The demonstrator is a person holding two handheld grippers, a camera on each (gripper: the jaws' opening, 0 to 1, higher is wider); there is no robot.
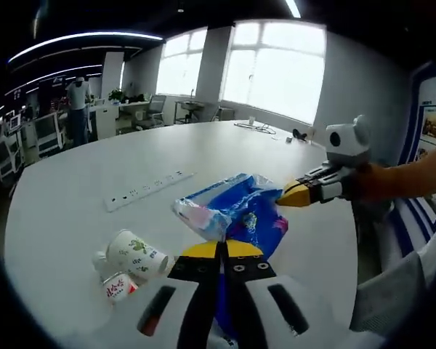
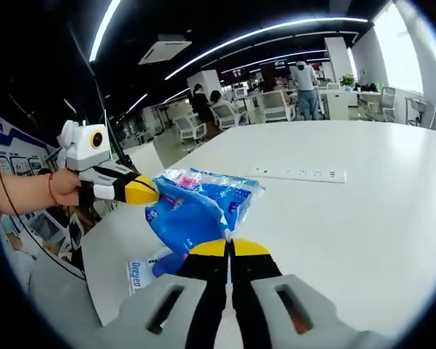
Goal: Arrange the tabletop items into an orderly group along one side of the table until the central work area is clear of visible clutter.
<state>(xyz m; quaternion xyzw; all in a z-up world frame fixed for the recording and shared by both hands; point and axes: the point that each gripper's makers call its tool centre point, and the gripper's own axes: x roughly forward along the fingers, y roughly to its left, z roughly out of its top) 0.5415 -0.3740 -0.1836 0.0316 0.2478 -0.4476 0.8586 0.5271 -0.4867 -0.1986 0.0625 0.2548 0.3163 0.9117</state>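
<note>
The blue bag (image 1: pixel 240 211) hangs above the white surface (image 1: pixel 73 189), pinched tight at opposite ends by the left claw (image 1: pixel 221 249) and right claw (image 1: pixel 291 195). Next, carry it to one side, near the cups (image 1: pixel 131 258).

Views face each other, close over shared blue bag (image 1: pixel 241 211) (image 2: pixel 192 211).

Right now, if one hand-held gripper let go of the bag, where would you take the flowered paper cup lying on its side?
Take the flowered paper cup at its open rim, one jaw inside and one outside. It lies tipped with its mouth facing the blue bag, so come in from that side, low along the white table. A small red-labelled container lies close against it, so avoid that flank.
</note>
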